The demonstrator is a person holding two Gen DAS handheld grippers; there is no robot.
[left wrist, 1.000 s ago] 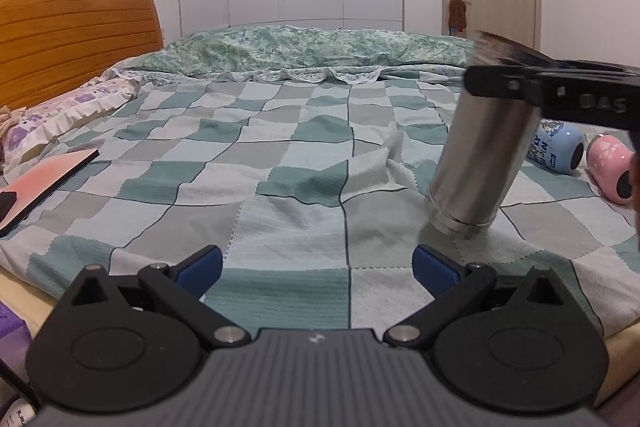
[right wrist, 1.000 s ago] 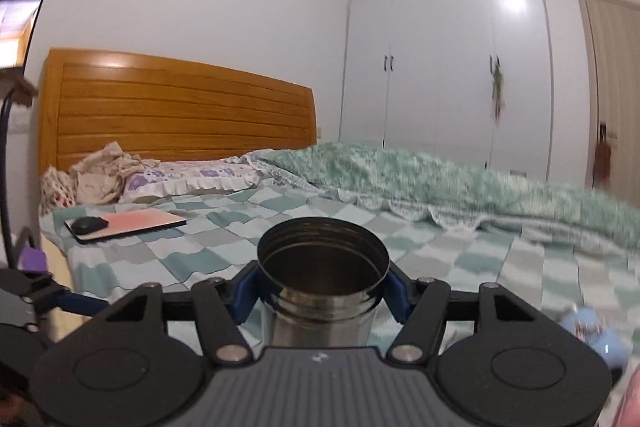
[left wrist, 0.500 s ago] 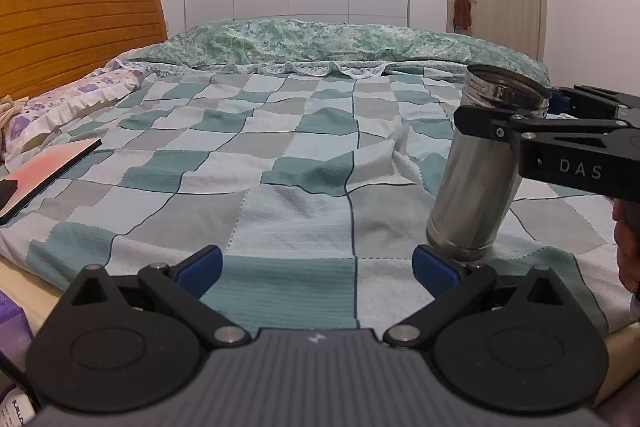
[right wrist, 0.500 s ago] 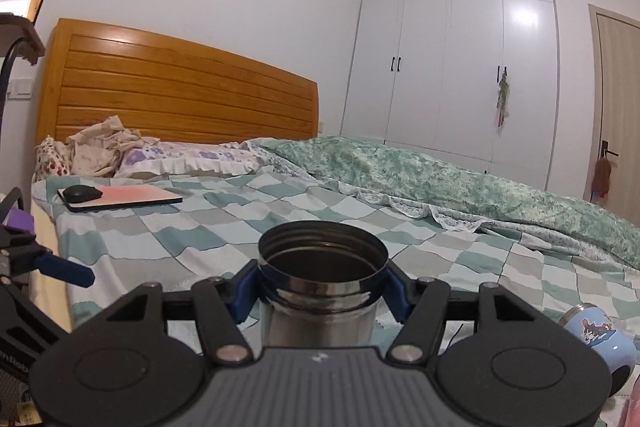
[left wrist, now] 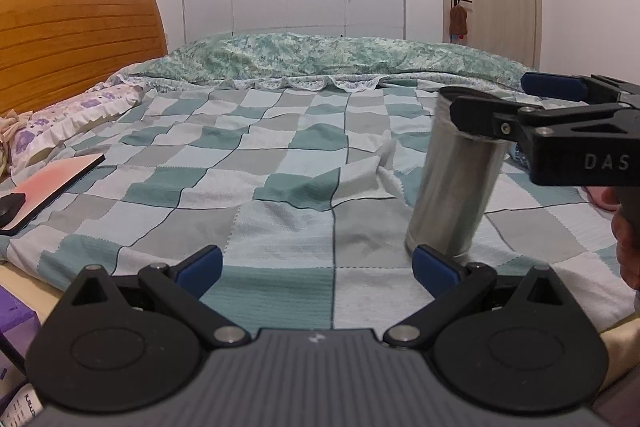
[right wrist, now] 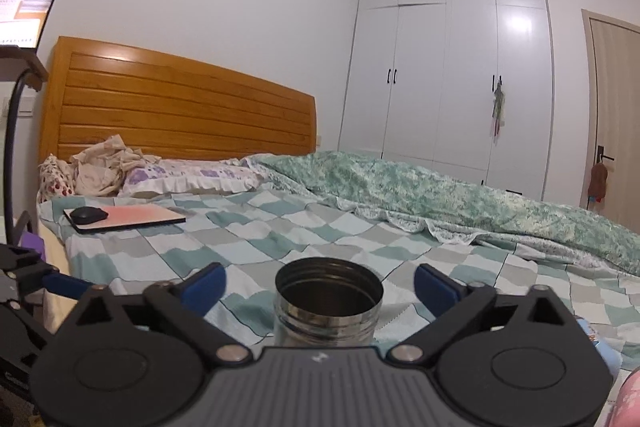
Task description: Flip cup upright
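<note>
Steel cup (right wrist: 327, 301) stands mouth-up, slightly tilted, on the checked bedspread (left wrist: 248, 163) at centre right of the left view. Right gripper (right wrist: 320, 285) flanks its rim, 2 jaws spread, not touching. Left gripper (left wrist: 316, 263), spread, sits beside its base; bare bedspread fills the frame leftward.

steel cup (right wrist: 327, 307): lower body hidden by right gripper (right wrist: 320, 287) housing | pink object (right wrist: 628, 403): edge-cropped

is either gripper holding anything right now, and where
Nothing is held: the right gripper jaws stand open around the steel cup's rim; the left gripper is empty.
</note>
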